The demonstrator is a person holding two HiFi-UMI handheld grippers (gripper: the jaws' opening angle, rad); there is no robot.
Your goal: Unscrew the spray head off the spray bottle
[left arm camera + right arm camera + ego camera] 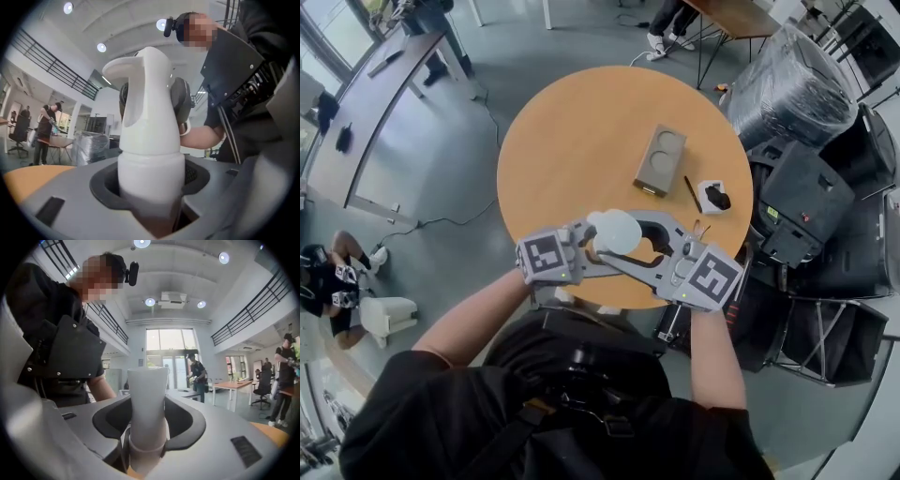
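A white spray bottle (614, 232) is held in the air over the near edge of the round wooden table (572, 141), between my two grippers. My left gripper (589, 248) comes in from the left and is shut on the bottle. In the left gripper view its jaws (152, 187) clasp the wide lower body, and the curved spray head (147, 93) rises above them. My right gripper (621, 242) comes in from the right. In the right gripper view its jaws (147, 437) sit against both sides of the narrow white spray head (147, 399), just above its ring.
On the table lie a grey tray with two round hollows (659, 160), a black pen (692, 194) and a small white holder with a black piece (713, 197). Black cases (806, 202) and a plastic-wrapped bundle (792, 89) stand to the right. People stand by far tables.
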